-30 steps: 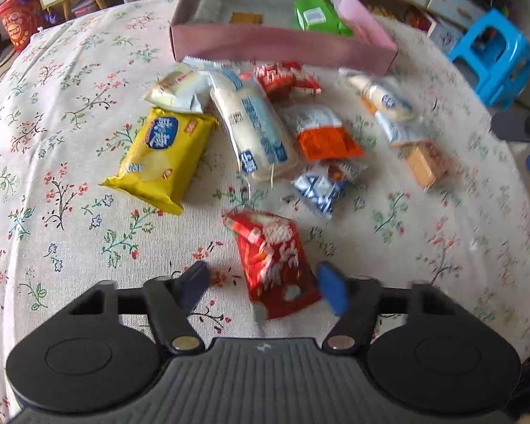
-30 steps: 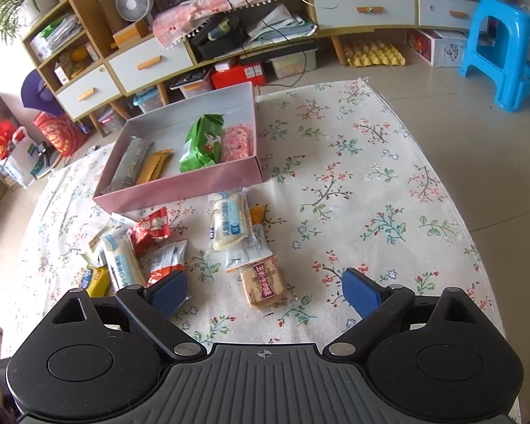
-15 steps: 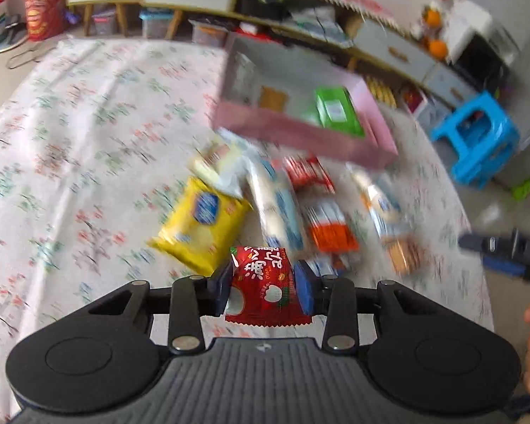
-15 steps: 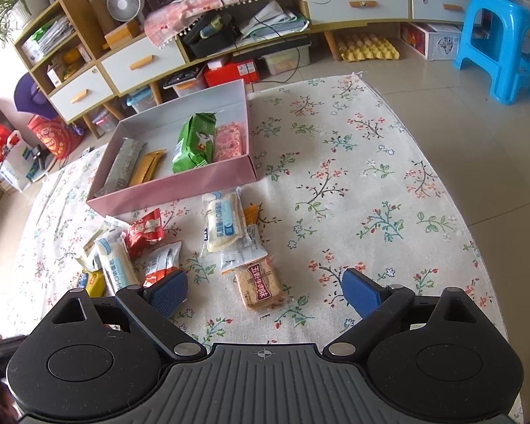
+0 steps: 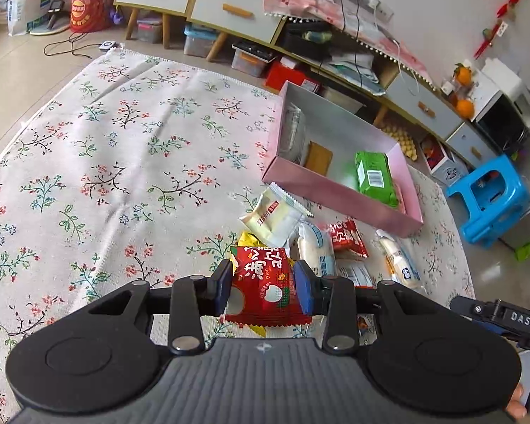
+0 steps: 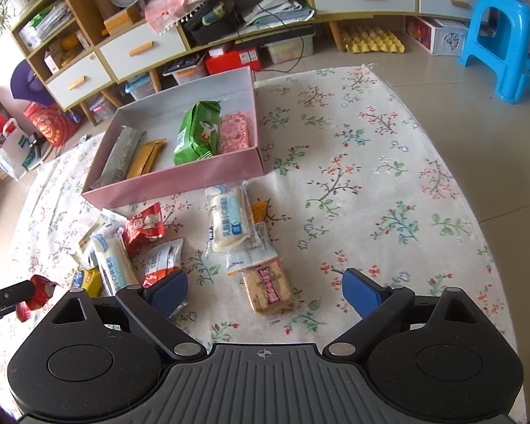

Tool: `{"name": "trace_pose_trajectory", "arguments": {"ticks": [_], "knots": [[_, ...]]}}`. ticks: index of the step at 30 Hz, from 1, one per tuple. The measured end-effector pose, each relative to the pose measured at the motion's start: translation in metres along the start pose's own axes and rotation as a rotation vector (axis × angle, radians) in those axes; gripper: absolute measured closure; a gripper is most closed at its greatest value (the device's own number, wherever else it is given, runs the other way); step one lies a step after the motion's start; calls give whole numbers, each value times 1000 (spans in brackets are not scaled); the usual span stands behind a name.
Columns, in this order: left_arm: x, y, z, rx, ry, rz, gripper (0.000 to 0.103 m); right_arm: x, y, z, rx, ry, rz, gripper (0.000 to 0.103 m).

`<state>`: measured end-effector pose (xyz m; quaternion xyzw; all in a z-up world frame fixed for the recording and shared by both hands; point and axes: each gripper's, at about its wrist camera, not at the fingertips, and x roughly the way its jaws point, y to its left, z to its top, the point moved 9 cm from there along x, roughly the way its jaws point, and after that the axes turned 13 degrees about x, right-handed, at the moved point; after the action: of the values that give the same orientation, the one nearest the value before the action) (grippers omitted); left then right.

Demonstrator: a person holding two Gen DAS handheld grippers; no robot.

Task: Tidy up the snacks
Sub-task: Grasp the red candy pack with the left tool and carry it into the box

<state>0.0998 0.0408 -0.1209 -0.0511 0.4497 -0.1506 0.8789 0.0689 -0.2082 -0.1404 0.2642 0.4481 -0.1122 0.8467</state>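
My left gripper is shut on a red snack packet and holds it above the floral cloth. The packet also shows at the left edge of the right wrist view. The pink box lies ahead to the right, holding a green packet and other snacks. My right gripper is open and empty, hovering over a brown biscuit pack. Several loose snacks lie in front of the box, among them a white bread pack and another red packet.
A blue stool stands on the floor at the right. Drawers and shelves with clutter line the back. The cloth's right part holds no snacks.
My left gripper closed on the red packet and lifted it off the cloth; its view now tilts up and left. My right gripper stayed open and drifted slightly.
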Motion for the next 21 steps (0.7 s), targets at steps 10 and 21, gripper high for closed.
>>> {"name": "trace_pose_trajectory", "arguments": {"ticks": [10,21], "knots": [[10,5,44,10,-54,43,68,51,71,2,99,145,184,7],[24,28,54,-13,-61,73,68,105,117,5,78,164,173,28]]}}
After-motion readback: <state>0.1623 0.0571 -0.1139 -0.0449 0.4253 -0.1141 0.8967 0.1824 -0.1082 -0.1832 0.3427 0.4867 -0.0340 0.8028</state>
